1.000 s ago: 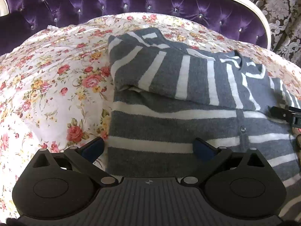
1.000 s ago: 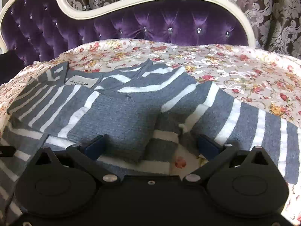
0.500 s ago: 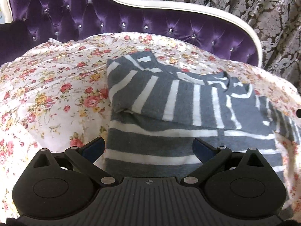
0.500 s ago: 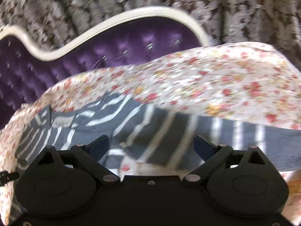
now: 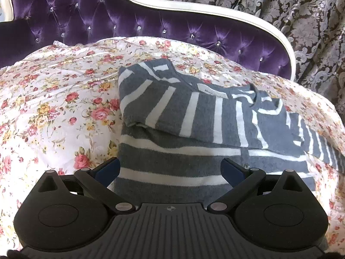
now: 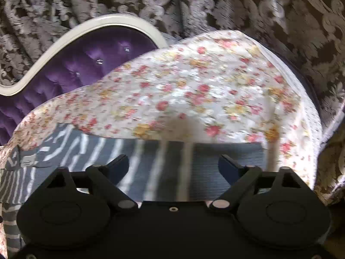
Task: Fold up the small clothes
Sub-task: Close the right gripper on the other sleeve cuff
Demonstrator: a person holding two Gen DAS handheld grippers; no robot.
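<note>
Left wrist: grey white-striped knit cardigan (image 5: 194, 133) on floral bedsheet (image 5: 54, 108), sleeve folded over. Left gripper (image 5: 170, 170) and right gripper (image 6: 173, 166) both wide open, empty.

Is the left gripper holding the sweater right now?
No. The left gripper is open, its fingers spread apart above the striped sweater, pinching nothing.

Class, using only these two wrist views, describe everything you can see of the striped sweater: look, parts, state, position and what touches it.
The striped sweater is a grey knit with white bands, apparently a buttoned cardigan with a neck label. It lies flat on the floral bedspread, one sleeve folded across its chest. The other sleeve stretches sideways, blurred in the right wrist view. The left gripper and right gripper are open above it, gripping nothing.
</note>
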